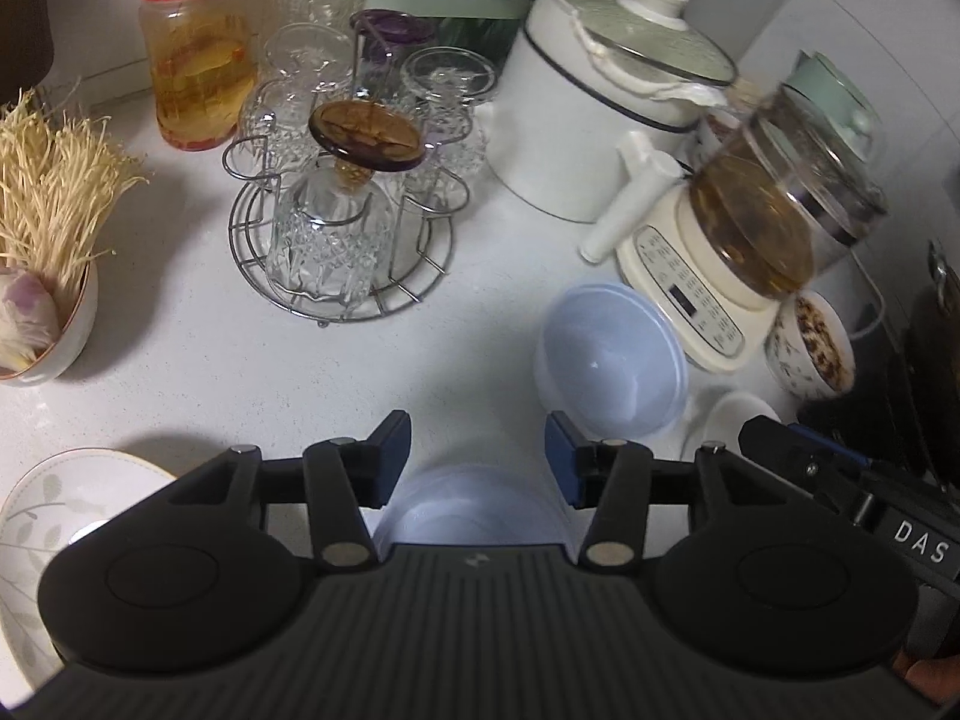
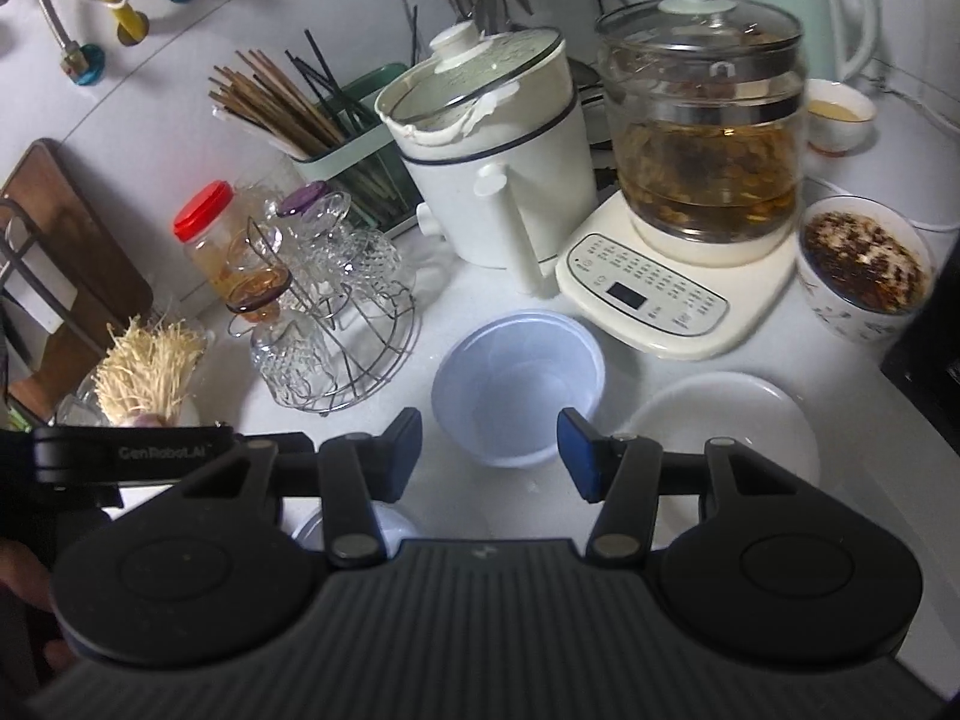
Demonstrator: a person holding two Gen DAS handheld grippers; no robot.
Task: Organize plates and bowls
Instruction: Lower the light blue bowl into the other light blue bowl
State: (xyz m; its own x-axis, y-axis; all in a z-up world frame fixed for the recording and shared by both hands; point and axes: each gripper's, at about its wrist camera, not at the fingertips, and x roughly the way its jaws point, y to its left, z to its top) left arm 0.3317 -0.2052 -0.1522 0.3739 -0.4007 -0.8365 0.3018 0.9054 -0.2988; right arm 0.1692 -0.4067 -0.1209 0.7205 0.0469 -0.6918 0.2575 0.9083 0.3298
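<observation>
Bowls first: a pale blue bowl sits upright on the white counter, just in front of the cream kettle base. A second pale blue bowl sits under your left gripper, partly hidden by it. A white plate lies flat just to the right of the first bowl. A plate with a leaf pattern lies at the left edge of the left view.

Your left gripper has its fingers spread wide apart and holds nothing. Your right gripper is spread wide too, and holds nothing. It hangs over the counter near the front rim of the first bowl, not touching it.

Behind the bowl stands a white pot with a glass lid. On the kettle base sits a glass kettle with brown tea. To its right is a patterned bowl full of dark food. To the left is a wire rack with glass cups, then a jar with a red lid. A bowl with pale thin strands sits far left.
</observation>
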